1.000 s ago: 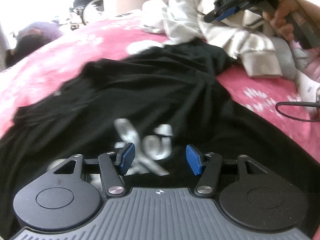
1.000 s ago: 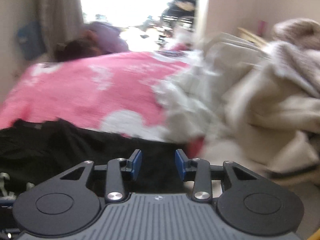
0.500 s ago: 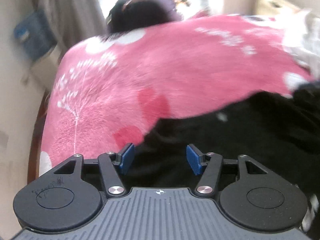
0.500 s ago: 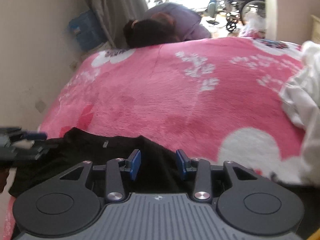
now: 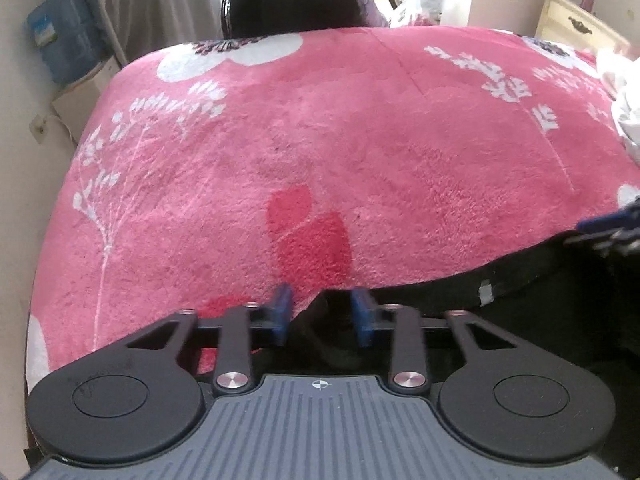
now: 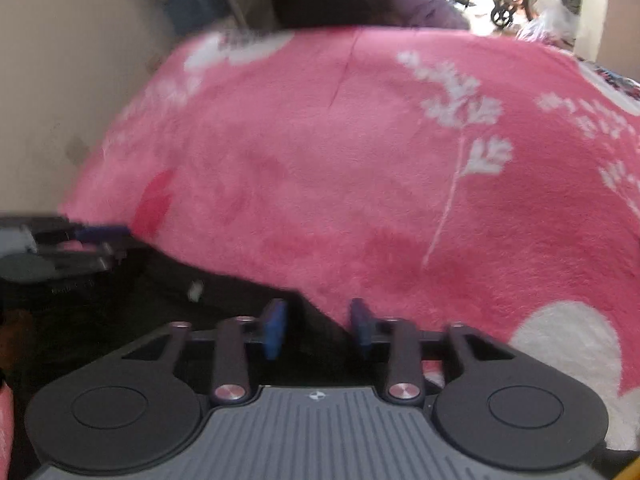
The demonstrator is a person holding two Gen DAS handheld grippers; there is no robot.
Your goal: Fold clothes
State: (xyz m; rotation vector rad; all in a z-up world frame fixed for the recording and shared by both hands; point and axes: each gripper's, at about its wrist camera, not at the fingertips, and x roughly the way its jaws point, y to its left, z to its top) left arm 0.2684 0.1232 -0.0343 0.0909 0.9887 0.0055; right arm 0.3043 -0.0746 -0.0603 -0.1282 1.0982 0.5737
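Presently catalogued:
Item: black garment (image 5: 520, 320) on pink blanket (image 5: 320, 140).
Handling: soft, light, limp.
Hold: far hem corners.
Left gripper (image 5: 320, 316): fingers closing, hem between them.
Right gripper (image 6: 316, 326): likewise.

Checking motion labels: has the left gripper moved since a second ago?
Yes. The left gripper swung from the black shirt's printed middle to its edge by the pink fleece blanket.

A black fabric garment (image 5: 540, 288) is spread flat across the near part of a pink fleece blanket, its far edge curving, with a small grey tag (image 5: 485, 293) sewn near that edge.
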